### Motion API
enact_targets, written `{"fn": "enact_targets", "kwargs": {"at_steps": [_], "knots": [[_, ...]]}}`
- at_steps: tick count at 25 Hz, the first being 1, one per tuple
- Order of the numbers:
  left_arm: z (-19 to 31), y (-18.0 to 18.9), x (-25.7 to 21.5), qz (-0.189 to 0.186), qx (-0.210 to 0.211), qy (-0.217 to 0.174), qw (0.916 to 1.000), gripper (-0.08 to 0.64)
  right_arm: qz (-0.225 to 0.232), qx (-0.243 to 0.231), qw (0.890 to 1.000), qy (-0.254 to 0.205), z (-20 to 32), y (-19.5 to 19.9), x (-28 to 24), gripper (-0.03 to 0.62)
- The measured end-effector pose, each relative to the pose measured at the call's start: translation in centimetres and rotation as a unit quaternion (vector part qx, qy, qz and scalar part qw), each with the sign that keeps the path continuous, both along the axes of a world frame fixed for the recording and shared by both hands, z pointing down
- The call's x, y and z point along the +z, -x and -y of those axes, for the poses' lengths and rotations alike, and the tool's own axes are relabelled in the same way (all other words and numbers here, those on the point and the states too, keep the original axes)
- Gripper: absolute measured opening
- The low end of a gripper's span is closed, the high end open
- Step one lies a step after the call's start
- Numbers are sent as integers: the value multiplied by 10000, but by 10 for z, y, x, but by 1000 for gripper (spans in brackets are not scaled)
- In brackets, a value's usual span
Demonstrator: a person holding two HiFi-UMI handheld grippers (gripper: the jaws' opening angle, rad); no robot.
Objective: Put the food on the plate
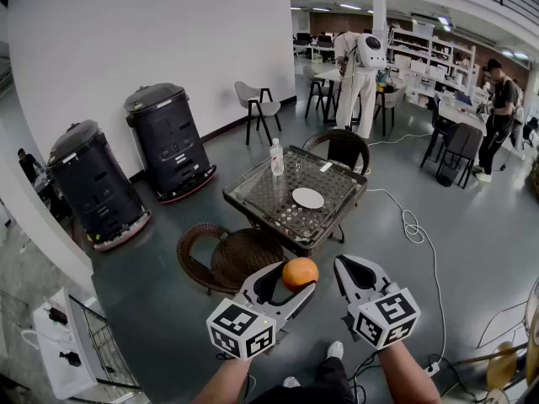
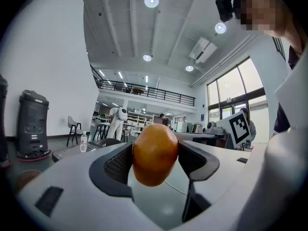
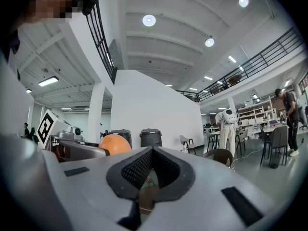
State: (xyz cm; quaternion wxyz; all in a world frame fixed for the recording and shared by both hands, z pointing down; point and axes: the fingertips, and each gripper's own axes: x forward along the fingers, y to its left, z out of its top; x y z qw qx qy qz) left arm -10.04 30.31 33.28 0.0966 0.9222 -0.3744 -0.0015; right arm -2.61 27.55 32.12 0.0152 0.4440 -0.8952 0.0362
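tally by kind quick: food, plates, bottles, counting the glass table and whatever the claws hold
food: 1, the orange
plate: 1
bottle: 1
total: 3

The orange has smooth, faintly glossy skin; the left hand-held gripper is matt grey plastic with ribbed black pads.

Light: ceiling lamps are shining brightly, evenly over me.
Glare: windows are washing out white.
Edges: my gripper views are bending, darkening at corners.
Focus: my near jaws are blurring slightly.
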Motion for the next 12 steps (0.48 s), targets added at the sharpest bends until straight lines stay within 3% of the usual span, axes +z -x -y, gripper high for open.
{"fn": "enact_targets", "kwargs": {"at_steps": [12], "knots": [[3,-6,-1,40,28,12,10000,304,139,-69,9998,93,4,-4,0,5]]}}
